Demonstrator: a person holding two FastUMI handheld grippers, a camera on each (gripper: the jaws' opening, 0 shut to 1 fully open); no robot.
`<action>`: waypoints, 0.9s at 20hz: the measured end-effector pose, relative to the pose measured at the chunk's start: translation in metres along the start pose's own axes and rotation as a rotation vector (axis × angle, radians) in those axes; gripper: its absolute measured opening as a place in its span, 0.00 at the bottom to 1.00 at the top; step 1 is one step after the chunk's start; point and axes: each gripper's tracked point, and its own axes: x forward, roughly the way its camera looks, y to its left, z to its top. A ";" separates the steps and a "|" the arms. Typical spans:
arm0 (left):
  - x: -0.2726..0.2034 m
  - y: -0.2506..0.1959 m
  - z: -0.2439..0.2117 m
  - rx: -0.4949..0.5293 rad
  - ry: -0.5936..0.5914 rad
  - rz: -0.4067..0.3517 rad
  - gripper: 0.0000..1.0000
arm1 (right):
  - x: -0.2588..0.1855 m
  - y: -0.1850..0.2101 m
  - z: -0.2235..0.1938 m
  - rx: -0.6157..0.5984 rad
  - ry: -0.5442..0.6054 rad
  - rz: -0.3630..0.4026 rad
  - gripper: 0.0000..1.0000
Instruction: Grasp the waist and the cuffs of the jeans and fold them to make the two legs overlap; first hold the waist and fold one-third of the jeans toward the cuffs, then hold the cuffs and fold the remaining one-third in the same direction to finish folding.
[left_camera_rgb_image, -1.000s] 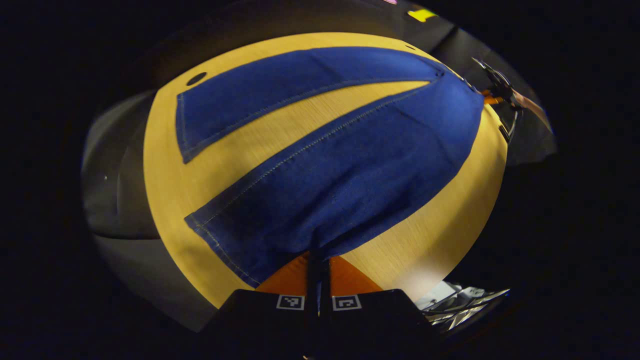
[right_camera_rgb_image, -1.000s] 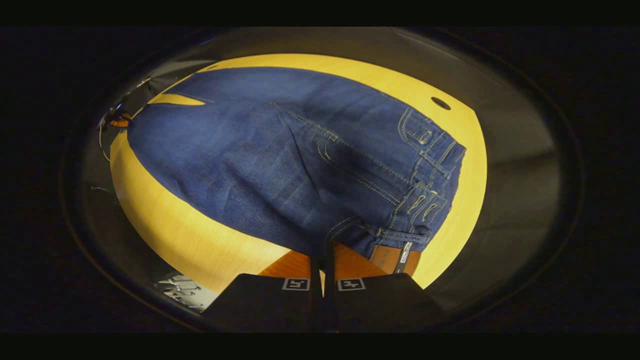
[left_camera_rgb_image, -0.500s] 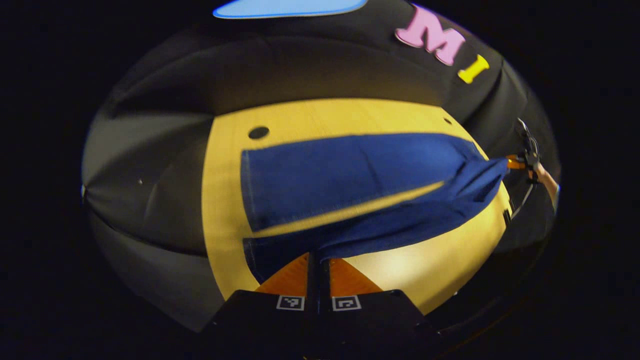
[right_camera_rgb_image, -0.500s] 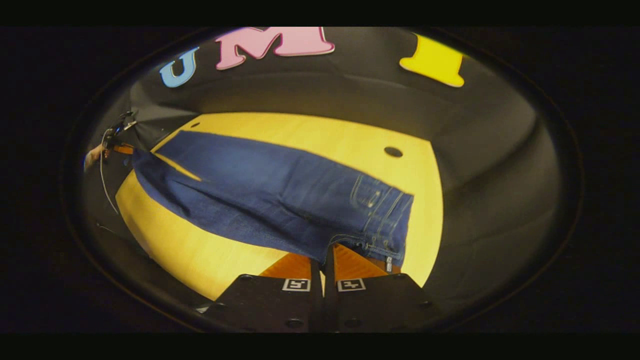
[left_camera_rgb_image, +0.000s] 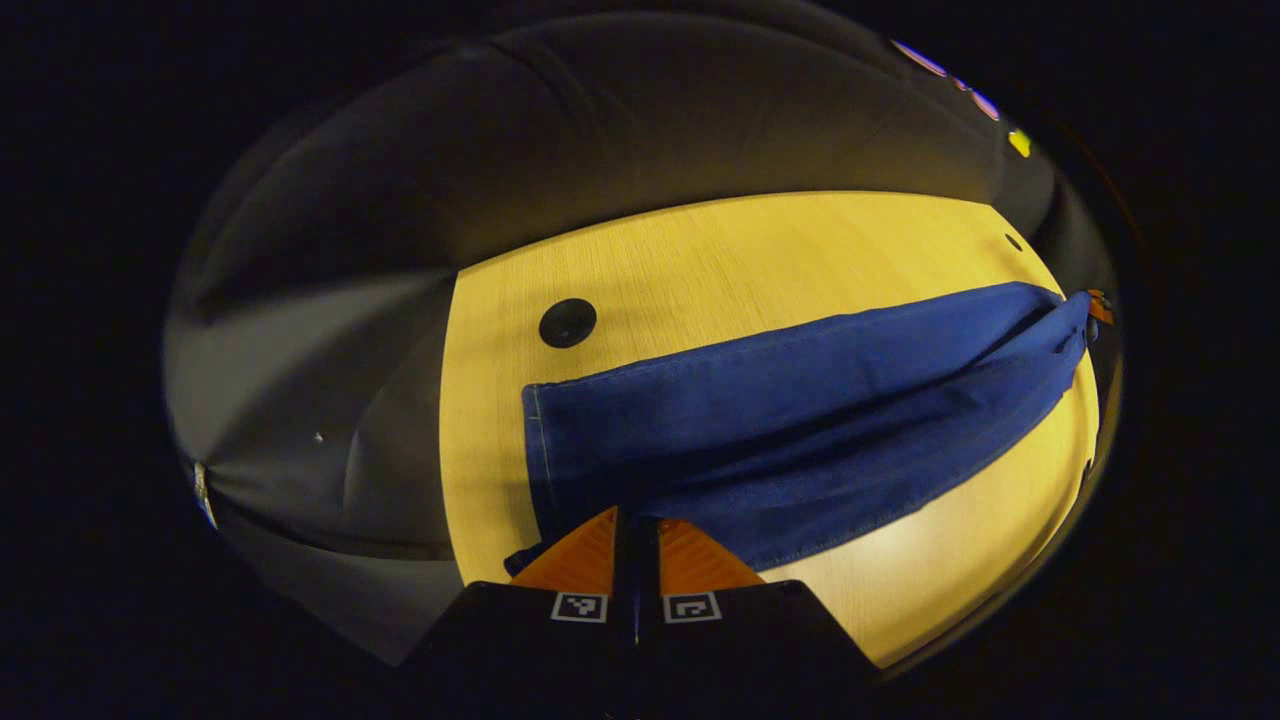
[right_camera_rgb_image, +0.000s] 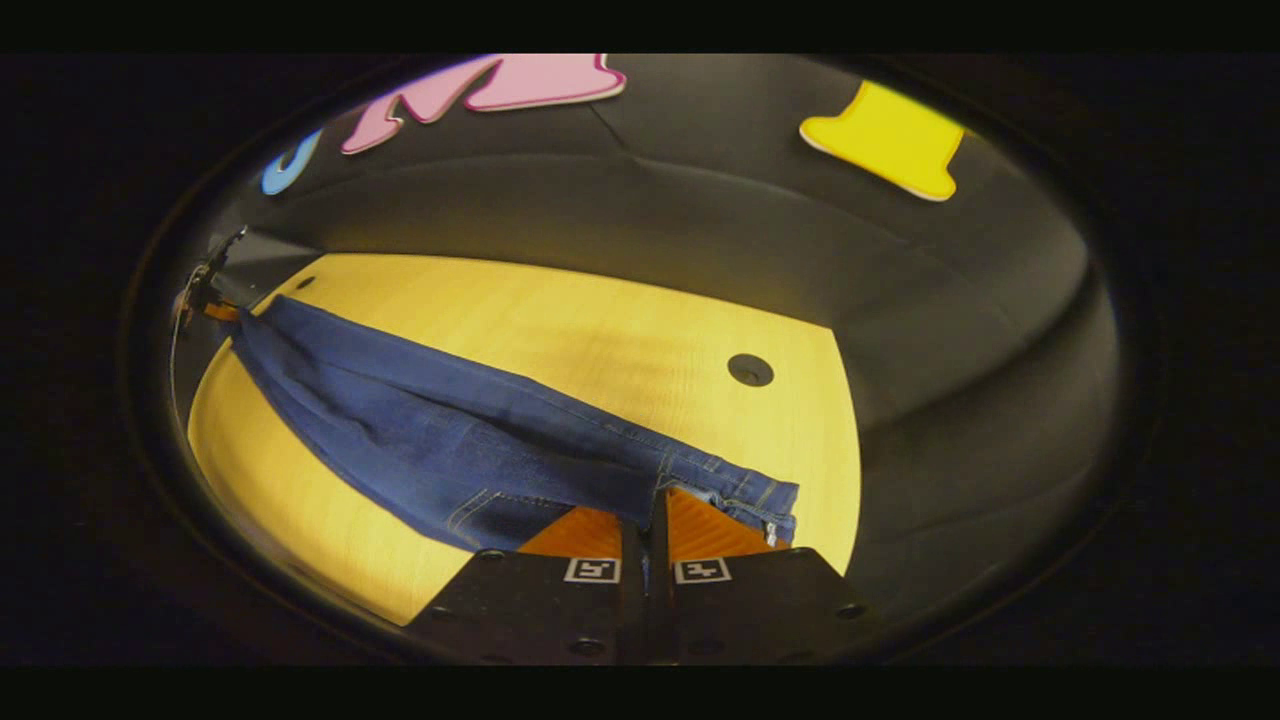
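Observation:
Blue jeans (left_camera_rgb_image: 800, 400) stretch lengthwise across the yellow wooden table (left_camera_rgb_image: 750, 250). In the left gripper view my left gripper (left_camera_rgb_image: 636, 525) is shut on the cuff of the near leg, which is raised and draped over the far leg lying flat. In the right gripper view my right gripper (right_camera_rgb_image: 650, 505) is shut on the waist of the jeans (right_camera_rgb_image: 420, 440), near the zipper and belt loops, with the near half lifted over the far half. Each gripper appears small at the jeans' far end in the other's view: right gripper (left_camera_rgb_image: 1098, 305), left gripper (right_camera_rgb_image: 205, 300).
The table (right_camera_rgb_image: 560, 320) has a round black hole (left_camera_rgb_image: 567, 323) beyond the cuffs and another hole (right_camera_rgb_image: 749, 369) beyond the waist. Black cloth walls close in behind the table. Bare wood lies beyond the jeans and along the near edge.
Both grippers rose and carried the near leg and waist side over toward the far leg. The gap of table between the two legs has closed.

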 end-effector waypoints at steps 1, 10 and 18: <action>0.005 0.001 0.002 0.006 0.008 0.012 0.06 | 0.016 -0.001 0.000 0.007 0.009 -0.017 0.00; 0.025 0.056 0.028 -0.024 -0.070 0.197 0.83 | 0.069 -0.004 0.012 0.170 0.024 -0.039 0.61; -0.022 0.049 0.054 -0.109 -0.273 0.209 0.98 | 0.002 -0.037 0.036 0.134 -0.102 -0.116 0.98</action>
